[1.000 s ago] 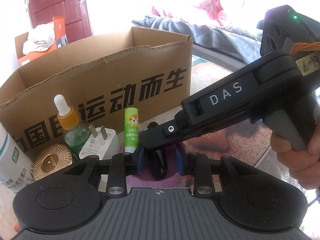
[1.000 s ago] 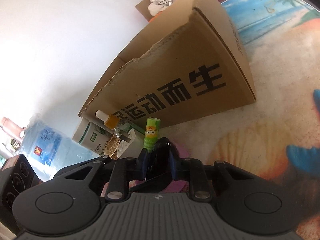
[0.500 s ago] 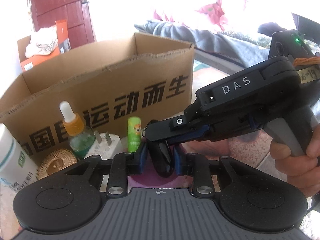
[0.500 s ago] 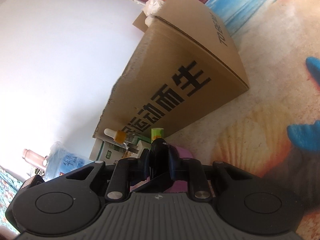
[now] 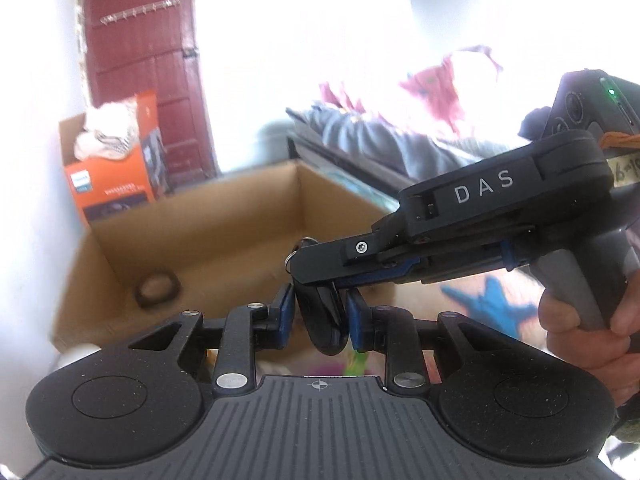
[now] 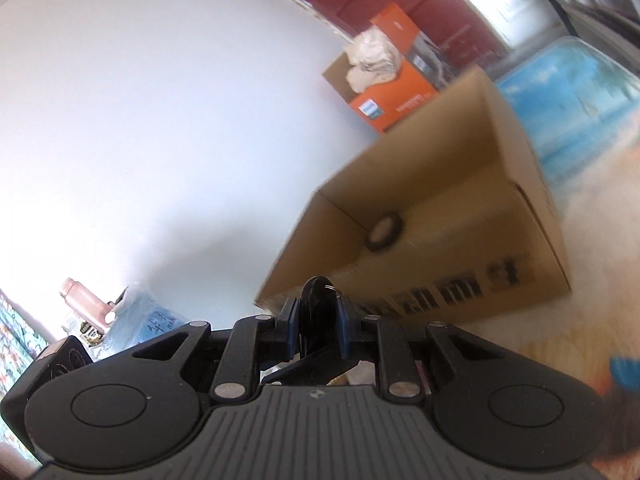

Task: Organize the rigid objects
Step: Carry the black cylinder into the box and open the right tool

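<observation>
— Starting at the left, what do we see?
— Our left gripper (image 5: pixel 318 316) is narrowed on the lower end of a black key fob (image 5: pixel 322 322).
— And to the right?
— Our right gripper (image 5: pixel 310 276) pinches its upper end, near the ring. The open cardboard box (image 5: pixel 224 216) lies just beyond, a dark ring (image 5: pixel 157 286) on its floor.

One cardboard box (image 5: pixel 224 216); one black ring (image 5: pixel 157 289) inside; one black key fob (image 5: pixel 320 320); one orange box (image 5: pixel 116 184).
</observation>
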The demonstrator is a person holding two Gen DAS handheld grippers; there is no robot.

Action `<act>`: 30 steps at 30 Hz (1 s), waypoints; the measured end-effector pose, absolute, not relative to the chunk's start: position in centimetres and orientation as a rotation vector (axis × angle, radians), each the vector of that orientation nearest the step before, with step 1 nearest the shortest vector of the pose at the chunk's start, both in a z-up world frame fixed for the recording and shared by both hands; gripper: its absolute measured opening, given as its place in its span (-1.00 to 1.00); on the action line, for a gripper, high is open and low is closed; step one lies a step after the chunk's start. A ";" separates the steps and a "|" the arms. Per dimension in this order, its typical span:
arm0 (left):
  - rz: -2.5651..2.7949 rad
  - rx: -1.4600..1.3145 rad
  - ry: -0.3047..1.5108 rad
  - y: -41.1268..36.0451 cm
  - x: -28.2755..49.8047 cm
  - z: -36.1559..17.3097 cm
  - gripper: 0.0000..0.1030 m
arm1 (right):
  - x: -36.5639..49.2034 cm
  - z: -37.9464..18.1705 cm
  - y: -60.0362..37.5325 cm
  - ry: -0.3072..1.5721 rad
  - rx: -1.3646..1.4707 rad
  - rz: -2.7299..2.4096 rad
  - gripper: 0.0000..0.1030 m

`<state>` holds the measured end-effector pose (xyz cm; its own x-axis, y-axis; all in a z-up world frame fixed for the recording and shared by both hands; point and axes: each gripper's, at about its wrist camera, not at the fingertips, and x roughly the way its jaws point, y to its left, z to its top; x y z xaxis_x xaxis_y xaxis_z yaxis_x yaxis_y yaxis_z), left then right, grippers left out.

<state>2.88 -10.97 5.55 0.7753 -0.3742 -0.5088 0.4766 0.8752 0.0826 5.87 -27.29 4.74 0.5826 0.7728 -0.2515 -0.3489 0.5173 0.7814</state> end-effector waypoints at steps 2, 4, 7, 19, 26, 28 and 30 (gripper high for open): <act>-0.445 0.200 0.496 -10.3 3.7 6.9 -0.49 | 7.1 6.6 -26.2 0.630 0.716 0.755 -0.58; -0.425 0.186 0.501 -9.5 5.1 8.2 -0.49 | 8.7 8.2 -25.1 0.630 0.685 0.780 -0.58; -0.390 0.193 0.536 -8.5 7.5 9.4 -0.49 | 12.0 9.5 -22.9 0.666 0.661 0.815 -0.58; -0.307 0.214 0.924 -4.7 19.7 5.8 -0.49 | 24.4 3.6 -16.7 1.065 0.677 0.827 -0.58; -0.270 0.237 1.050 -3.5 22.2 3.6 -0.48 | 27.0 1.3 -14.6 1.187 0.639 0.831 -0.59; -0.261 0.240 1.056 -3.6 22.1 3.5 -0.48 | 27.5 1.0 -14.3 1.206 0.646 0.825 -0.59; -0.263 0.234 1.053 -3.3 22.3 3.5 -0.48 | 27.4 1.0 -14.5 1.207 0.652 0.821 -0.57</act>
<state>22.25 -3.30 3.50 0.4688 -0.1008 -0.8775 0.3231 0.9442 0.0642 27.38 -14.52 1.03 0.1429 0.8298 -0.5394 -0.1964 0.5579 0.8063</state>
